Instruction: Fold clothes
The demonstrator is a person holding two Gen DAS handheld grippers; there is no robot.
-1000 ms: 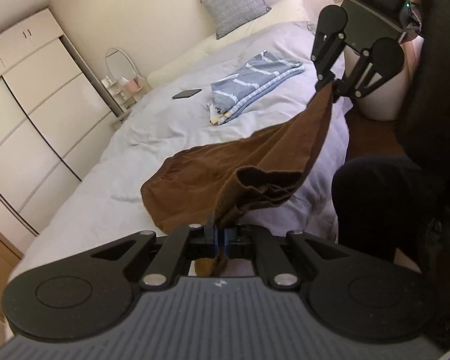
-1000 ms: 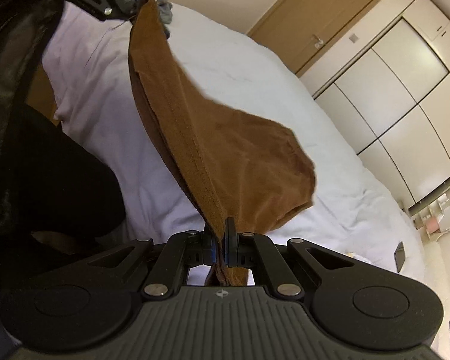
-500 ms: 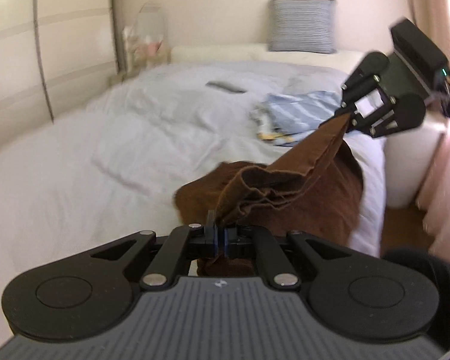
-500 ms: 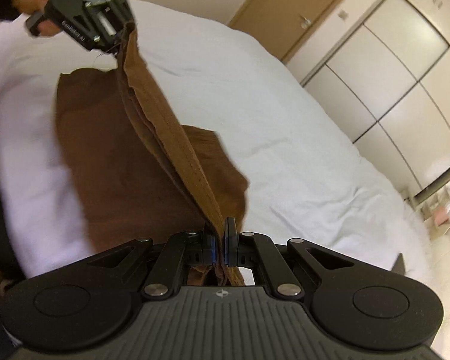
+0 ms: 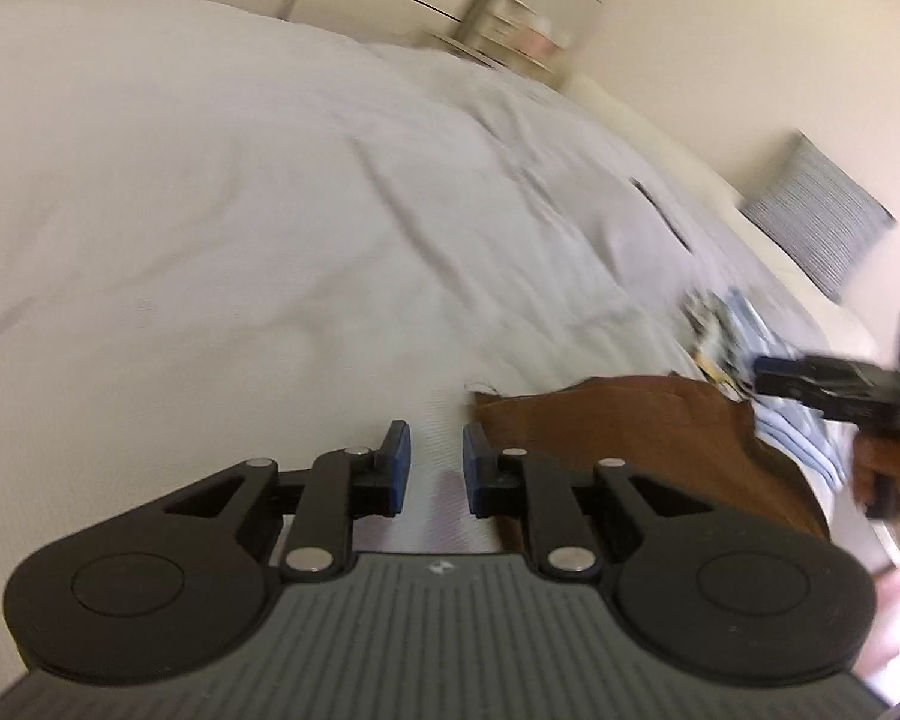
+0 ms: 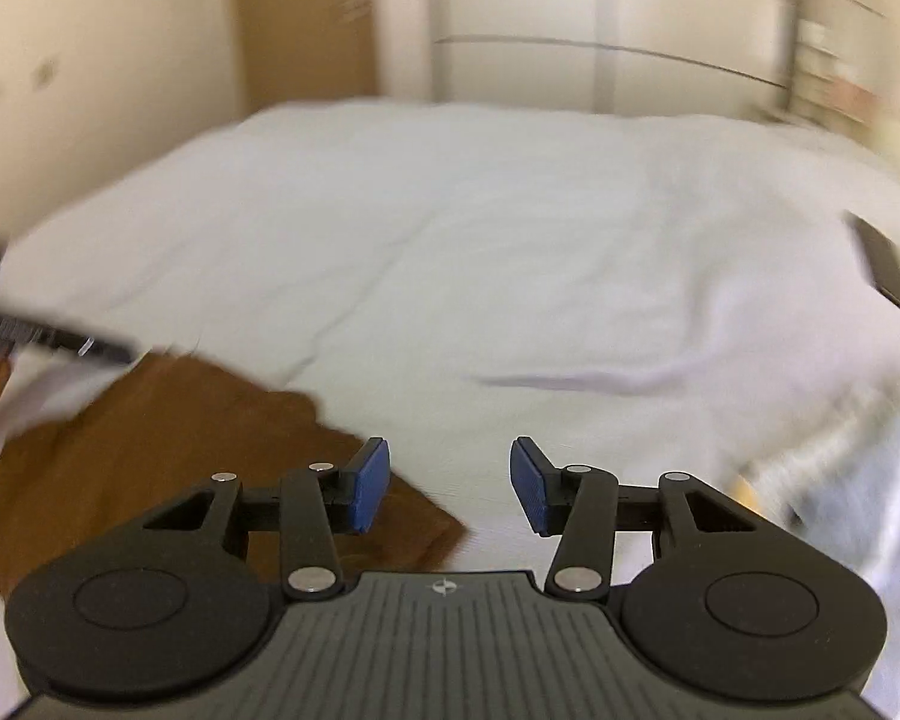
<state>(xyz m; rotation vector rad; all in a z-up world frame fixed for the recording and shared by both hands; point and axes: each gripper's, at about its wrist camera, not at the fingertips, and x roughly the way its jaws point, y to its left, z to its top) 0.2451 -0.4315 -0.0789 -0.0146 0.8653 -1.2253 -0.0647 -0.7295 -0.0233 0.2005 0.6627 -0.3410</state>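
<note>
On bed [image 6: 510, 252]: brown garment [image 6: 150, 450] flat (edges blurred), both grippers' fingers [image 5: 397, 468] apart, empty

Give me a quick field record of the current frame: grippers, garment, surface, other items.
left gripper: open, empty, over the bed beside the garment's edge
right gripper: open, empty
brown garment: released, lying flat on the bed
bed: white cover, wrinkled
blue striped clothes: on the bed beyond the brown garment
dark flat object: on the bed, blurred, looks like a phone
image quality: both views motion-blurred
</note>
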